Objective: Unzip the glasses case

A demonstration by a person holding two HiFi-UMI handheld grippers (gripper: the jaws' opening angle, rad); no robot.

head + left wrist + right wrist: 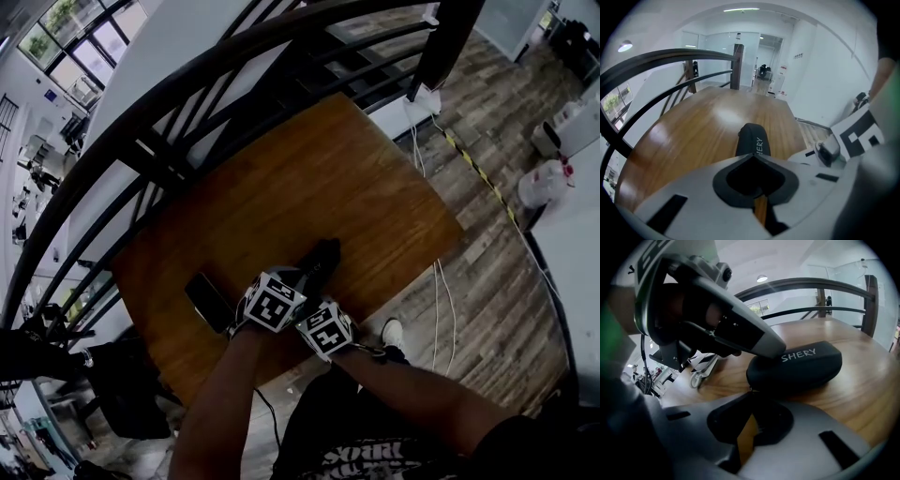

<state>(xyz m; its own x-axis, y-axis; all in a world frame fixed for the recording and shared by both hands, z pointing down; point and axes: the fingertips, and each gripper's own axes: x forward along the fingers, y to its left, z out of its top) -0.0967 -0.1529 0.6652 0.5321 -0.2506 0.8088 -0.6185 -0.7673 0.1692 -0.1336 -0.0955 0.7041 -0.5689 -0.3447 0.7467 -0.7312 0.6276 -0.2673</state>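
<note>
While the black glasses case [321, 259] lies on the wooden table [356, 178] near its 6 o'clock edge, both grippers crowd its near end. The left gripper [752, 157] has its jaws together, tips resting on the case's top from about 7 o'clock. The right gripper [751, 394] sits at the case's 6 o'clock, jaws closed with the tips against its end; whether they pinch anything there cannot be told. A dark flat object [208, 300] lies at the case's 8 o'clock.

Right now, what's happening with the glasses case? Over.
Left hand-held gripper shut, tip on glasses case. Right hand-held gripper shut at its end. Case looks zipped. Nothing blocking.
</note>
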